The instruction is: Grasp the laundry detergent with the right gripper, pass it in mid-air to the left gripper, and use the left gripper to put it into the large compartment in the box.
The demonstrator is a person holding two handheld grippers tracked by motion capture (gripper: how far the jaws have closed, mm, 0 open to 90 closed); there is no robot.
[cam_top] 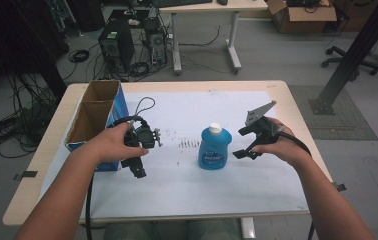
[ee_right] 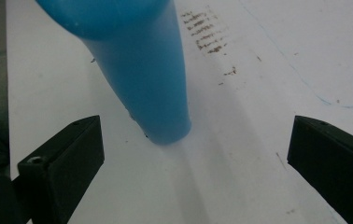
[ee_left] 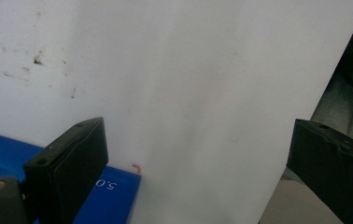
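Standing on the table [cam_top: 277,190], upright, just left of the right gripper [cam_top: 240,143]: blue bottle [cam_top: 214,148], white cap. Likely full, heavyish, smooth plastic, slippery; grip the wide lower body. Both grippers' fingers spread, empty. Left gripper [cam_top: 138,172] well left, beside the box [cam_top: 119,107].

Bare forearms; black gripper [cam_top: 138,162] each hand, black trailing cables, grey plate.

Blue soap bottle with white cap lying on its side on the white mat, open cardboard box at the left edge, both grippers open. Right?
Not quite: the blue plastic soap bottle with the white cap stands upright on the white mat, as the high view shows. The rest holds: the open cardboard box with blue sides sits at the left edge, and the left gripper and right gripper are both open.
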